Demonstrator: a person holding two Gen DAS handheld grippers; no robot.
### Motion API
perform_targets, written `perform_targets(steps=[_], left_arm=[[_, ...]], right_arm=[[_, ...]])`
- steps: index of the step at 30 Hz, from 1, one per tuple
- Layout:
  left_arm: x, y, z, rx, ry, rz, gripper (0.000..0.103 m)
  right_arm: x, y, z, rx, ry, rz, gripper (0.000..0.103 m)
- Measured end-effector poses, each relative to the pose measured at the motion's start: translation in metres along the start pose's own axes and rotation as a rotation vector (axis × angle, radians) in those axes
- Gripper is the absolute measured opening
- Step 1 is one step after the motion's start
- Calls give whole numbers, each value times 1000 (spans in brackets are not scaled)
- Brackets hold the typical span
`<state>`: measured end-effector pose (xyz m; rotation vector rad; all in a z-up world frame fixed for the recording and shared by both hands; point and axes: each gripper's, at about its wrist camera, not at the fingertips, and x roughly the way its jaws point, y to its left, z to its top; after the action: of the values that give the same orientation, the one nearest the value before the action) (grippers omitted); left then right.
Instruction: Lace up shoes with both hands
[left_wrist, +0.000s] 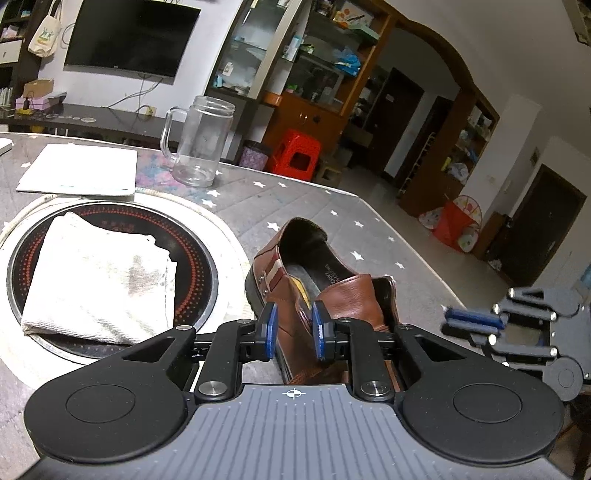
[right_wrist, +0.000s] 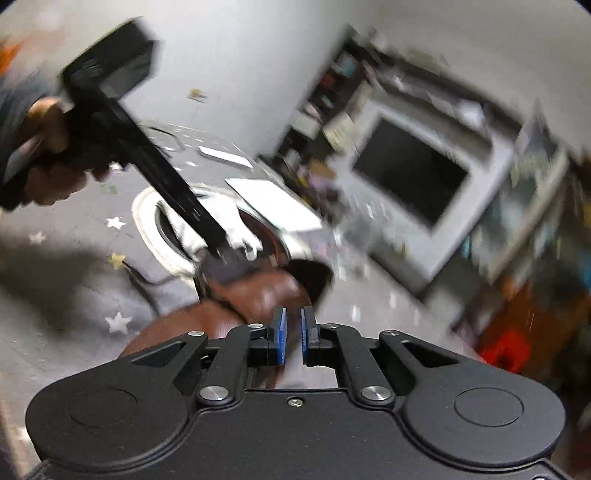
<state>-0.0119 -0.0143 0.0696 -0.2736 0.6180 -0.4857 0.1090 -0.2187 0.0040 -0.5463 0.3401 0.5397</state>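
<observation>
- Left wrist view: a brown leather shoe (left_wrist: 325, 284) lies on a grey table (left_wrist: 369, 229) printed with white stars, heel opening far, toe end near and hidden under the gripper body.
- White print runs along the shoe's dark insole, too small to read.
- Left gripper (left_wrist: 293, 332) has its blue pads closed on the shoe's left side flap, the jaws only slightly apart with the leather between them.
- Right gripper (left_wrist: 476, 321) shows blurred at the right edge, beside the shoe and clear of it.
- To the left, a folded white cloth (left_wrist: 99, 277) lies on a round black cooktop (left_wrist: 192, 266) ringed with red dots; its central lettering is illegible.
- Farther off stand a clear glass mug (left_wrist: 199, 140) and a flat white sheet (left_wrist: 81, 170).
- Right wrist view, heavily blurred: the right gripper (right_wrist: 293, 338) has a narrow gap between its jaws with nothing held, the shoe (right_wrist: 258, 295) just beyond.
- A hand (right_wrist: 48, 162) at far left grips the left gripper's handle.
</observation>
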Motion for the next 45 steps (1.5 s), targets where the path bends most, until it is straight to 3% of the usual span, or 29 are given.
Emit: perform_targets(steps=[4,14,24,30,35,45], left_arm=[[-3,-2,1,7,-1,5,21],[-6,-6,2,17,4,18,22],[-1,-9,-3,26,9,32,23],[1,-11,-2,37,9,35,24],[2,-11,-1,37,10,44,25],[5,-12,-1,35,8,47,29]], right_arm=[[-9,-11,-28,66,109,-14,7],[-5,-15,-57,152,241,4,7],[-17,-13,-59,157,246,37,7],[-44,-2,-48,202,161,69,7],[-24,9,-55,235,179,129,7],[17,-22,-46,237,146,44,7]])
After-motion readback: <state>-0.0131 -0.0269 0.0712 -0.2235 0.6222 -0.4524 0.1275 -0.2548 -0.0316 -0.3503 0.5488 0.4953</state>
